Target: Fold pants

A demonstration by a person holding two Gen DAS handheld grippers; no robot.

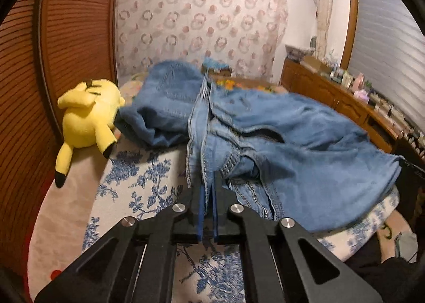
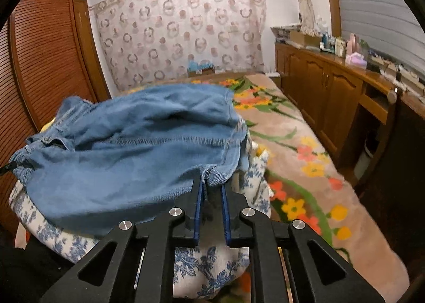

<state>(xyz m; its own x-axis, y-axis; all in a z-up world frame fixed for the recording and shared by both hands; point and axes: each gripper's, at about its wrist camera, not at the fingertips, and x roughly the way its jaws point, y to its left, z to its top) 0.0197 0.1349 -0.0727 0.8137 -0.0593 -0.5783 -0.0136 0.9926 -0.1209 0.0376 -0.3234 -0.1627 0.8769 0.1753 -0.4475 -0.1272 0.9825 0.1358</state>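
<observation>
Blue denim pants (image 1: 279, 128) are held up over a bed with a blue-flowered white cover (image 1: 138, 186). My left gripper (image 1: 208, 178) is shut on a seamed edge of the pants near the waistband. In the right wrist view the pants (image 2: 127, 149) stretch to the left, and my right gripper (image 2: 211, 183) is shut on their gathered edge. The fabric hangs slack between the two grippers and looks motion-blurred at the far end.
A yellow plush toy (image 1: 87, 120) lies on the bed's left side against a slatted wooden wardrobe (image 1: 66, 51). A floral blanket (image 2: 305, 159) covers the bed to the right. A wooden cabinet (image 2: 324, 90) with bottles and boxes runs along the right wall.
</observation>
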